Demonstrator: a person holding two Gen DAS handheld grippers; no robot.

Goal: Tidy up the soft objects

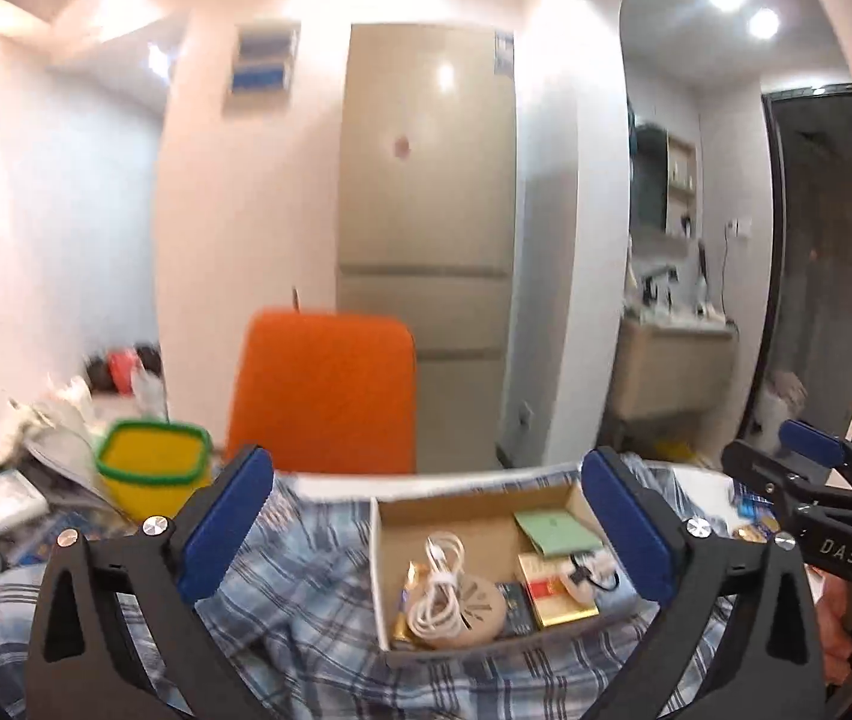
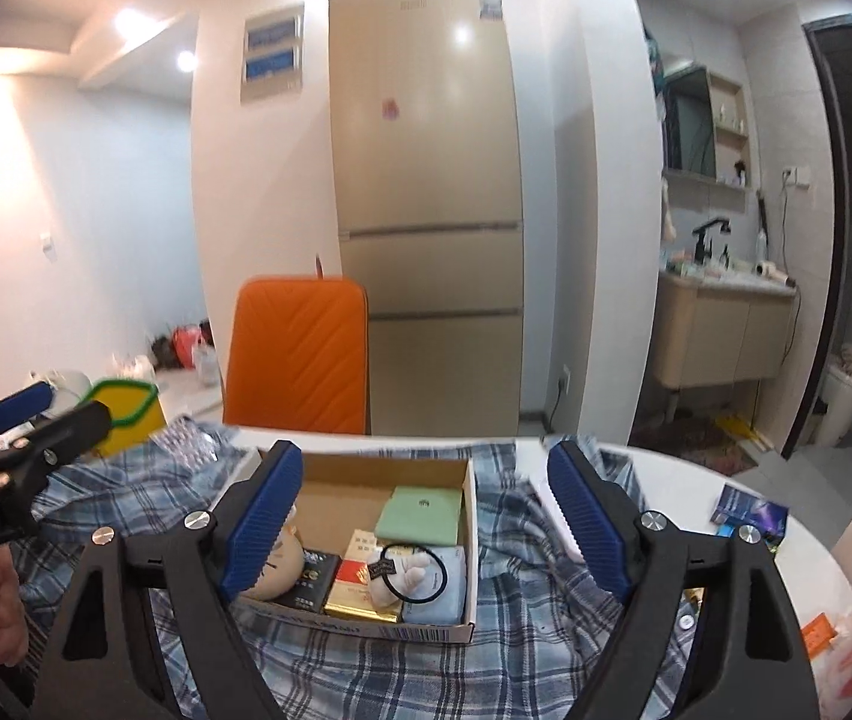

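Note:
A crumpled blue plaid shirt (image 1: pixel 300 612) lies spread over the table, also in the right wrist view (image 2: pixel 534 630). An open cardboard box (image 1: pixel 379 570) sits on it, holding a white cable (image 1: pixel 441 582), a green pouch (image 2: pixel 423 515), a gold-red packet (image 2: pixel 360 591), a black hair tie (image 2: pixel 414 573) and a beige plush (image 2: pixel 276 561). My left gripper (image 1: pixel 426 528) is open and empty above the shirt and box. My right gripper (image 2: pixel 426 516) is open and empty over the box (image 2: pixel 469 516). Each gripper shows at the edge of the other's view.
A yellow tub with a green rim (image 1: pixel 153 468) stands at the left, among papers and clutter. An orange chair back (image 1: pixel 324 396) rises behind the table. Blue packets (image 2: pixel 750 510) lie on the white table at the right. A fridge (image 2: pixel 426 180) stands behind.

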